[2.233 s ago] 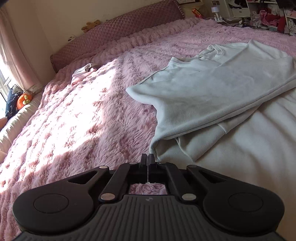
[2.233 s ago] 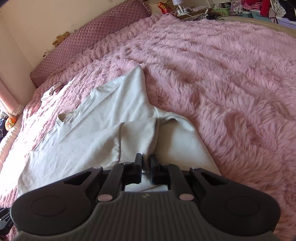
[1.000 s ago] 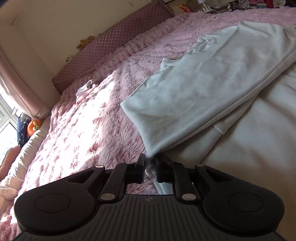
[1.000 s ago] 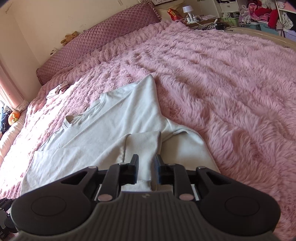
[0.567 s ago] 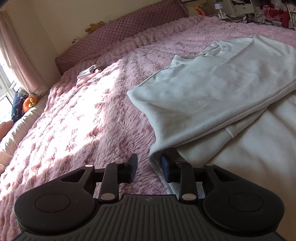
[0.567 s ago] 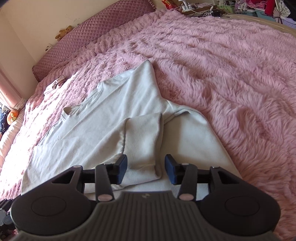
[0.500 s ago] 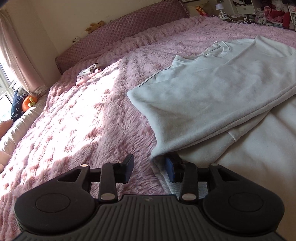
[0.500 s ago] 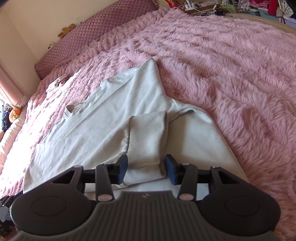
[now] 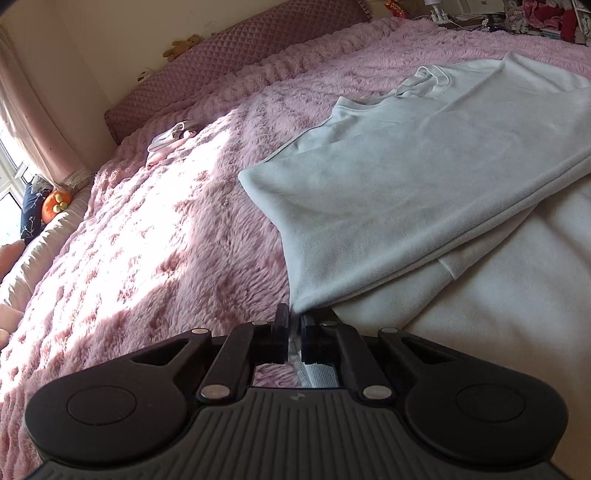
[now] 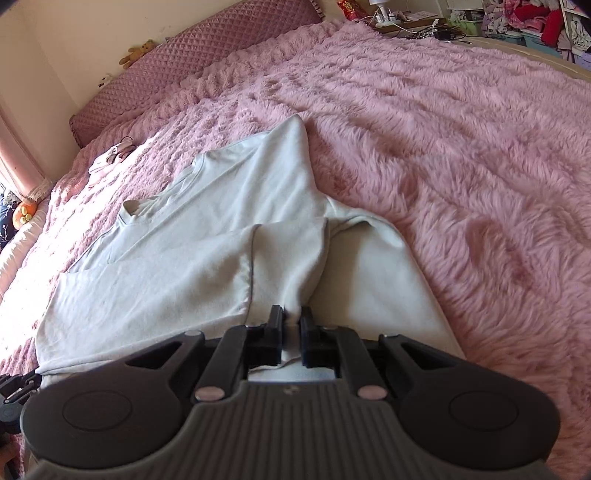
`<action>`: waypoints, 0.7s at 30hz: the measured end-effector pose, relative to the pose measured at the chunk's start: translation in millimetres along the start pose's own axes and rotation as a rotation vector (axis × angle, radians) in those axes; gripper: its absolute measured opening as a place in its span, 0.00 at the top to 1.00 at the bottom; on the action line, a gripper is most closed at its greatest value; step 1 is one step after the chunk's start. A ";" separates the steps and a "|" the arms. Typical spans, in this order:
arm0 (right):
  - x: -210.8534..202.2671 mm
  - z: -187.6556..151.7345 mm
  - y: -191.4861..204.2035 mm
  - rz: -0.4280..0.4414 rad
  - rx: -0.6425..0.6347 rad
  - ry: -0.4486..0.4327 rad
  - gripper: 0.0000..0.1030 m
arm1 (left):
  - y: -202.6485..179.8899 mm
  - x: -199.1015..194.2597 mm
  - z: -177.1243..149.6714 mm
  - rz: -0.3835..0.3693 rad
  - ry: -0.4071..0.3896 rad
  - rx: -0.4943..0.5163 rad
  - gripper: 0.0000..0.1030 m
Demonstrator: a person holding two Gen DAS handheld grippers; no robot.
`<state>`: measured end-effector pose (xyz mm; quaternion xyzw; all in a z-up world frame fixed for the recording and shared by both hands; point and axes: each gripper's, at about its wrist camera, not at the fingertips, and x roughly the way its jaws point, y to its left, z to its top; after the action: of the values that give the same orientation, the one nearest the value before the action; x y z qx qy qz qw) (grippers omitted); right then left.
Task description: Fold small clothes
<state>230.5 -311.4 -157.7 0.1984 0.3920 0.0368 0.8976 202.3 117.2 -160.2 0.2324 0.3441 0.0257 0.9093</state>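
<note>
A pale grey sweatshirt [image 9: 424, 192] lies partly folded on the pink furry bedspread [image 9: 155, 236]; it also shows in the right wrist view [image 10: 207, 266]. My left gripper [image 9: 294, 325] is shut on the near left corner of the sweatshirt's folded layer. My right gripper [image 10: 291, 321] is shut on the near edge of a folded-over flap of the sweatshirt, with cloth pinched between the fingers. The collar [image 9: 421, 79] points toward the headboard.
A quilted mauve headboard cushion [image 9: 236, 62] runs along the far wall. A small pale garment [image 9: 173, 134] lies near it on the bedspread [image 10: 461, 147]. A curtain and window [image 9: 22, 122] are at the left. Cluttered shelves [image 10: 524, 22] stand far right.
Both grippers opened about half a second ago and have now closed again on the sweatshirt's near edge. The sweatshirt has barely shifted.
</note>
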 end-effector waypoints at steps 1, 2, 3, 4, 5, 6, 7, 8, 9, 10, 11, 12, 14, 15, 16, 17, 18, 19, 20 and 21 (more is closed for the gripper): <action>-0.2 -0.7 -0.8 0.003 -0.004 -0.003 0.96 | 0.5 -3.1 1.2 0.002 0.000 0.005 0.92; -3.0 0.4 -1.7 0.001 0.001 -0.010 0.90 | 1.4 -6.7 1.8 0.012 -0.003 0.014 0.83; -7.4 1.8 -2.6 -0.004 0.012 -0.022 0.82 | 2.8 -11.1 2.1 0.023 -0.001 0.027 0.81; -13.6 3.5 -2.7 -0.011 0.017 -0.043 0.80 | 5.1 -17.3 1.5 0.036 -0.001 0.033 0.79; -19.9 5.0 -1.8 -0.009 0.005 -0.072 0.79 | 8.1 -24.6 0.6 0.051 -0.008 0.032 0.77; -25.3 6.7 0.1 -0.003 -0.014 -0.104 0.79 | 10.3 -32.1 0.9 0.067 -0.019 0.033 0.77; -29.8 9.2 3.6 0.011 -0.043 -0.134 0.79 | 11.2 -40.7 2.8 0.074 -0.044 0.038 0.77; -31.7 11.4 6.8 0.028 -0.068 -0.154 0.78 | 12.0 -49.5 6.2 0.061 -0.077 0.035 0.73; -32.4 14.8 12.6 0.053 -0.100 -0.177 0.75 | 12.7 -55.5 9.9 0.040 -0.104 0.024 0.69; -30.2 18.4 18.6 0.071 -0.128 -0.188 0.72 | 13.5 -62.0 18.6 -0.008 -0.147 -0.008 0.57; -26.3 21.6 24.6 0.078 -0.143 -0.189 0.70 | 14.4 -63.7 26.1 -0.049 -0.177 -0.042 0.43; -21.7 24.3 29.7 0.086 -0.150 -0.187 0.70 | 14.3 -63.4 33.7 -0.084 -0.201 -0.077 0.37; -10.0 28.0 40.5 0.103 -0.163 -0.170 0.70 | 12.8 -57.1 46.3 -0.144 -0.232 -0.157 0.34; -5.1 28.3 44.5 0.105 -0.168 -0.161 0.70 | 13.0 -51.3 51.0 -0.180 -0.238 -0.200 0.34; 0.5 28.7 48.2 0.116 -0.180 -0.146 0.70 | 13.3 -47.1 52.8 -0.217 -0.245 -0.235 0.34; 5.3 27.6 51.2 0.116 -0.190 -0.130 0.70 | 12.6 -39.1 54.4 -0.254 -0.246 -0.274 0.34; 9.3 26.5 52.9 0.108 -0.202 -0.113 0.70 | 11.9 -31.7 55.1 -0.263 -0.228 -0.300 0.34; 13.2 24.7 54.2 0.097 -0.219 -0.098 0.70 | 12.1 -24.2 54.7 -0.269 -0.205 -0.329 0.34; 18.0 22.3 53.8 0.071 -0.239 -0.081 0.71 | 14.4 -16.1 52.6 -0.282 -0.179 -0.371 0.34; 21.1 21.0 51.4 0.050 -0.245 -0.069 0.71 | 17.5 -8.4 49.2 -0.297 -0.154 -0.415 0.34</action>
<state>264.8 -266.4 -139.5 0.0979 0.3483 0.0998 0.9269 229.3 111.1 -115.2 -0.0108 0.2915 -0.0559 0.9549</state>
